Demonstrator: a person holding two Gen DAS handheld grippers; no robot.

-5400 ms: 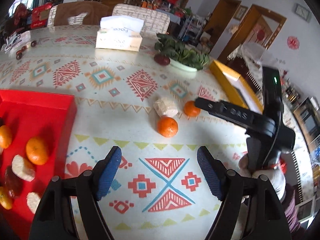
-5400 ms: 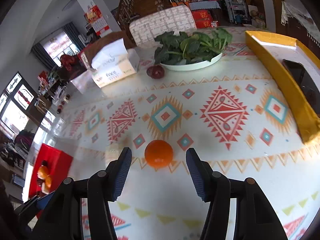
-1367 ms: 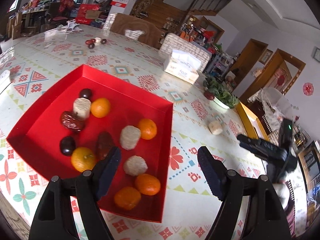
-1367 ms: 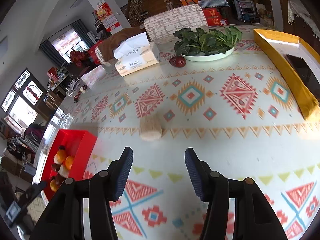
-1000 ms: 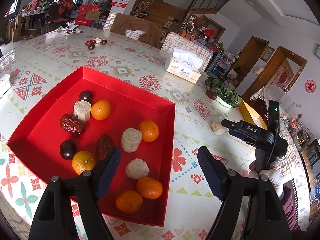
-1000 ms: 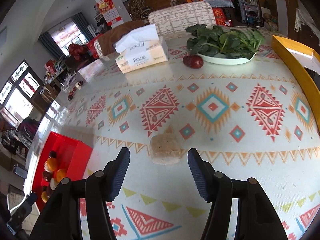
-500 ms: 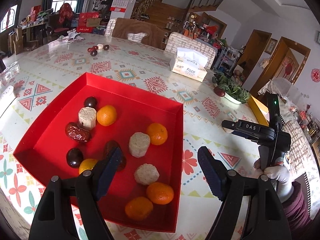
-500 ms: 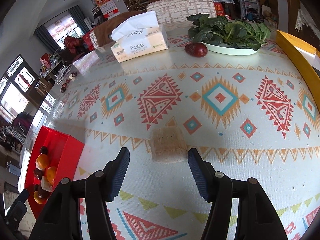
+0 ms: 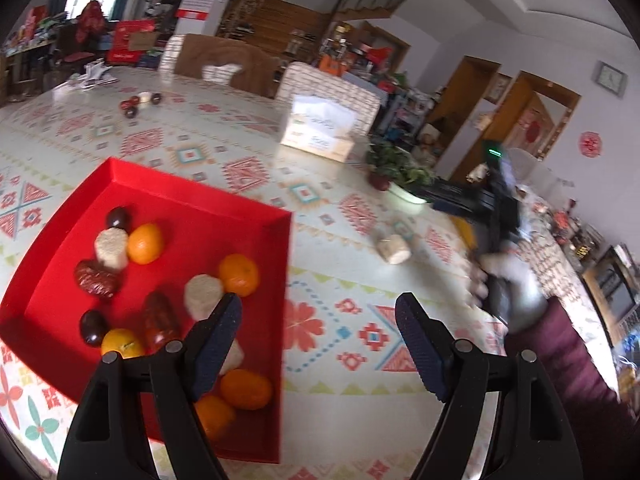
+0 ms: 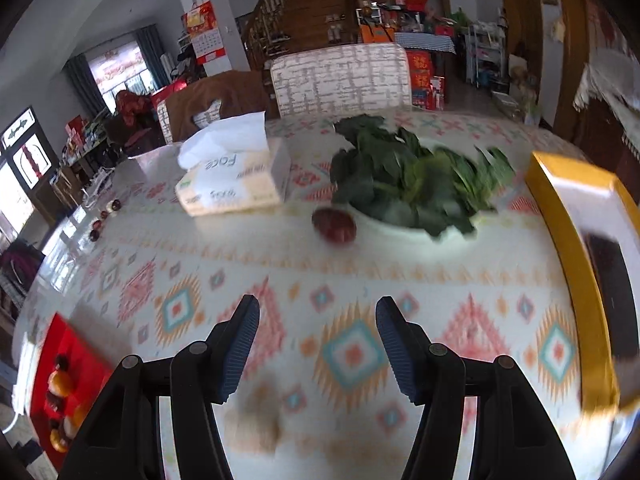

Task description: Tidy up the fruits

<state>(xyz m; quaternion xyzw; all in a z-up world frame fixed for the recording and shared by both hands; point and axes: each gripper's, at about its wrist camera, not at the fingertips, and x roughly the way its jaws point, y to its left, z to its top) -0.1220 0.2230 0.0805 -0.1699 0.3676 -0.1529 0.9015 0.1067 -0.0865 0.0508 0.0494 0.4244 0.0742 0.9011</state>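
While both tongs gape empty, left tongs point(image 9: 318, 322) over red tray point(image 9: 256, 216), right tongs point(image 10: 318, 330) above tablecloth point(image 10: 360, 264).

blurred: the pale fruit piece point(image 10: 256, 426) low between the right gripper's arms, shape hard to tell | hidden: an orange point(image 9: 214, 416) partly behind the left gripper's finger point(image 9: 214, 346) | cut off: yellow box point(image 10: 576, 280) at the picture's right edge
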